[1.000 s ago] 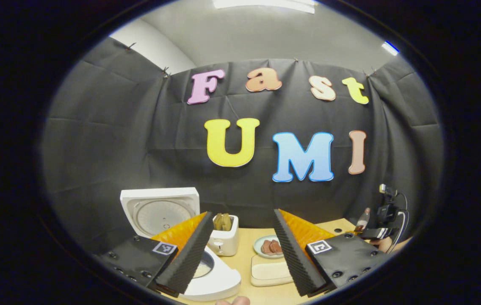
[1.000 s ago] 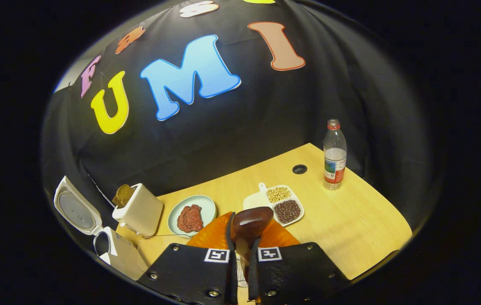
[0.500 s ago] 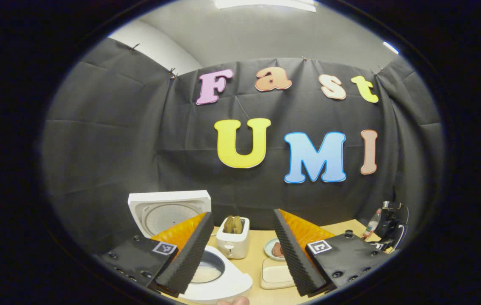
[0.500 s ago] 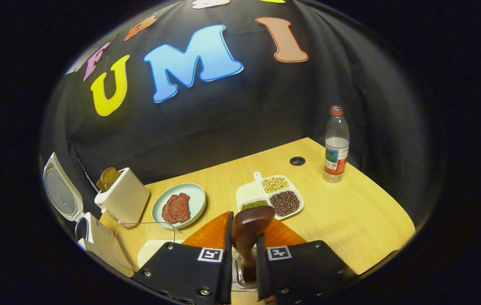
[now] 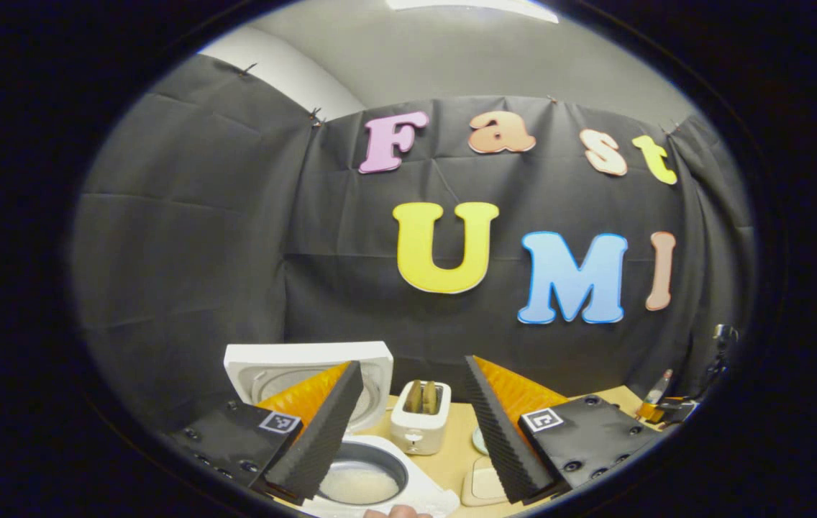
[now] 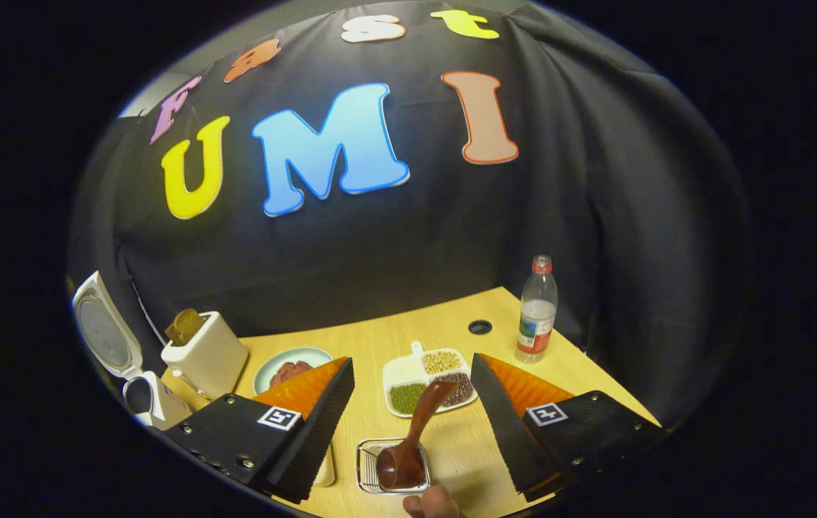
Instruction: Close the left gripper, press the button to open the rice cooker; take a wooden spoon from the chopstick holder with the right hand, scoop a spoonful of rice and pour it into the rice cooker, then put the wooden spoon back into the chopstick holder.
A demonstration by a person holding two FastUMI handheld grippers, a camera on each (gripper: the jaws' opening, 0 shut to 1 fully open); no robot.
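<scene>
In the right gripper view a dark wooden spoon leans in the wire chopstick holder on the table. My right gripper stands open just behind and above it, and its fingers do not touch the spoon. The white rice cooker sits at the far left with its lid up. In the left gripper view the same cooker's lid stands raised, and white rice lies in its pot. My left gripper is open above the cooker, holding nothing.
A toaster with bread stands beside the cooker. Near it are a plate of meat and a divided dish of beans. A water bottle and a cable hole are at the back right. A fingertip shows at the bottom edge.
My right gripper has opened and let go of the spoon, which now stands in the wire holder, and it has drawn back. The left gripper has drifted toward the cooker, still open.
</scene>
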